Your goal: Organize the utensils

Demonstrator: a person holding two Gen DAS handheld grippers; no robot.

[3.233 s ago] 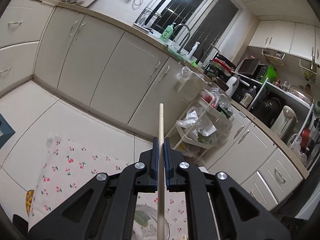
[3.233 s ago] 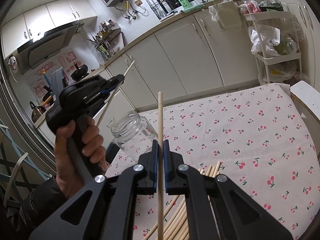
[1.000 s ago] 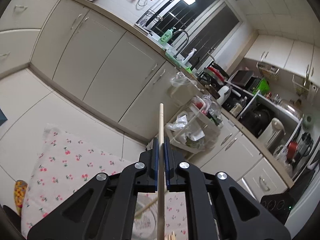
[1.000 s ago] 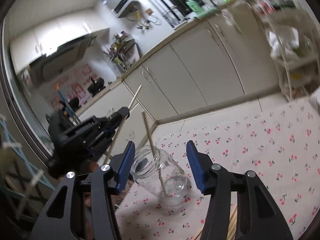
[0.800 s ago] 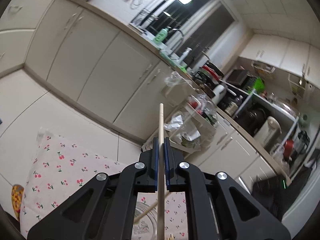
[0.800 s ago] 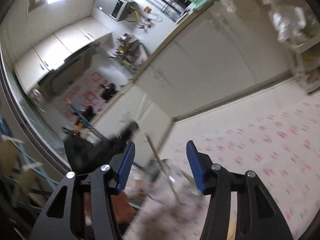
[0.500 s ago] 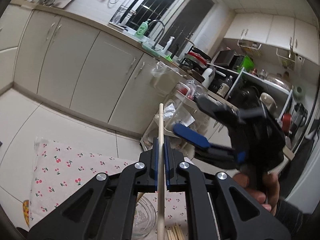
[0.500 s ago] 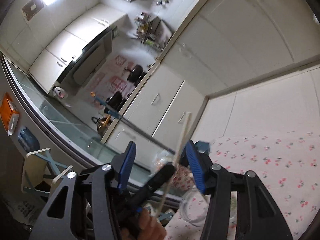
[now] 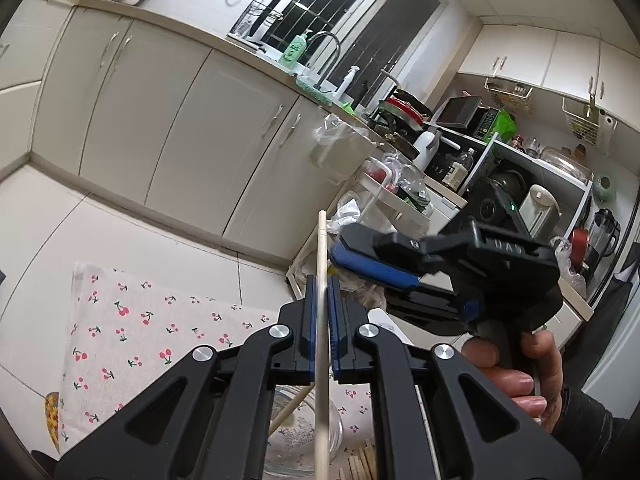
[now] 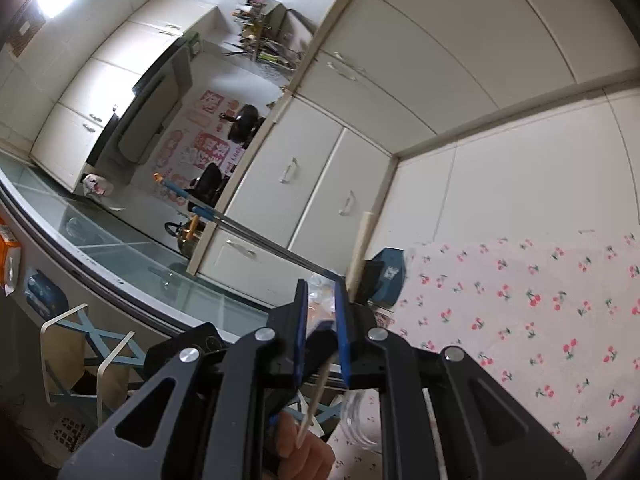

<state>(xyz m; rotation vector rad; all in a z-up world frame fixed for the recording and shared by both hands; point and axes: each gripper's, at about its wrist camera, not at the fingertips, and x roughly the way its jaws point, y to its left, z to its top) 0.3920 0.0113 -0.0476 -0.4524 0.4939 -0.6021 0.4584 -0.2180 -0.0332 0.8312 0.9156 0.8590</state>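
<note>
My left gripper [image 9: 321,304] is shut on a pale wooden chopstick [image 9: 321,320] that stands upright between its blue pads. Below it a clear glass jar [image 9: 304,436] stands on the cherry-print cloth [image 9: 132,320] with one chopstick [image 9: 286,412] leaning inside. Loose chopsticks [image 9: 360,466] lie beside the jar. My right gripper [image 10: 321,308] is open and empty; in the left wrist view it [image 9: 376,258] hovers right of my left fingers. The held chopstick [image 10: 362,248] and left gripper [image 10: 368,280] show just beyond my right jaws, with the jar rim [image 10: 360,420] below.
Cream kitchen cabinets [image 9: 180,120] run behind the table. A white trolley with bags [image 9: 384,208] stands by the far table edge. A blue box [image 10: 390,274] sits past the cloth's corner. A glass partition [image 10: 120,248] is at the left.
My right gripper let its chopstick go into the jar, opened, then swung up and across close to the left gripper. The left gripper keeps its chopstick, tilted slightly.
</note>
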